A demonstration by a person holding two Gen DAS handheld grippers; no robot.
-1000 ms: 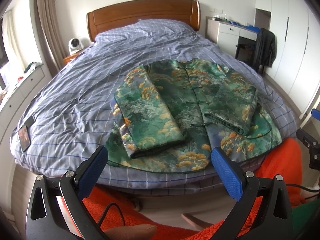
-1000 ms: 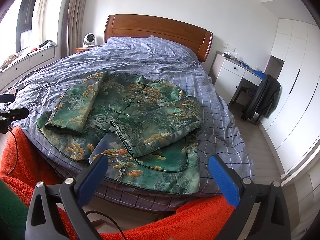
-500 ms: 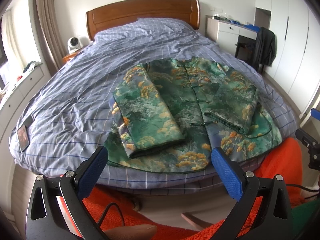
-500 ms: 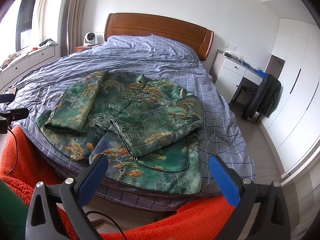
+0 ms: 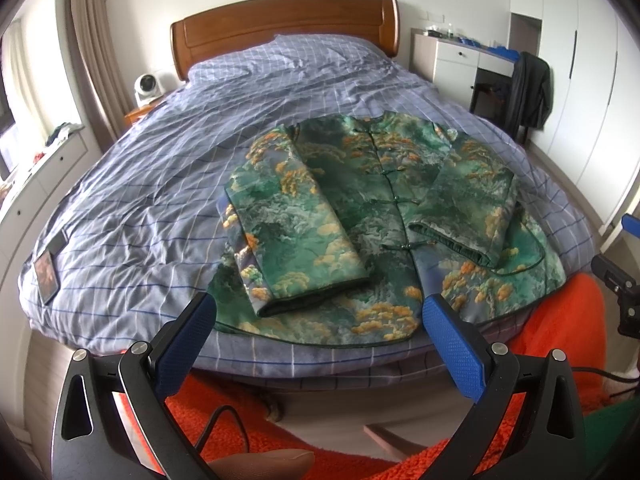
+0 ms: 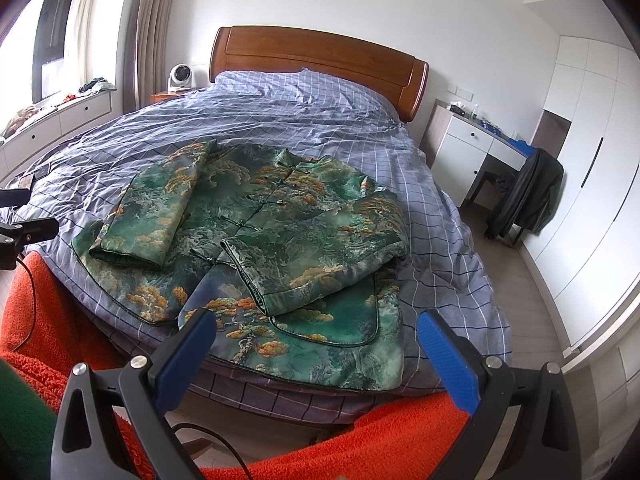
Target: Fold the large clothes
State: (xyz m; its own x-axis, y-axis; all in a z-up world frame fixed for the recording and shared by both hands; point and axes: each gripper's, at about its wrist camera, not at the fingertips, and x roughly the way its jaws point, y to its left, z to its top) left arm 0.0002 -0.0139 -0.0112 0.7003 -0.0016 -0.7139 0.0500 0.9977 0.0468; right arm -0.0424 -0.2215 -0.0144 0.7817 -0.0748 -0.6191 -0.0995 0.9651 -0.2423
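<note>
A green jacket (image 5: 372, 200) with orange and grey print lies face up at the foot of the bed, both sleeves folded in over its front. It also shows in the right wrist view (image 6: 280, 232). My left gripper (image 5: 318, 312) is open and empty, held back from the bed's foot, in front of the jacket's hem. My right gripper (image 6: 316, 328) is open and empty, in front of the jacket's right hem corner. Both have blue pads.
The bed (image 5: 160, 184) has a blue checked cover and a wooden headboard (image 5: 288, 20). A phone (image 5: 46, 272) lies near its left edge. White desk and chair with a dark jacket (image 6: 528, 196) stand at right. Orange fuzzy fabric (image 6: 360, 440) fills the foreground.
Both views have shifted slightly; the jacket sits a little higher in frame. Nothing was grasped and the jacket has not moved.
</note>
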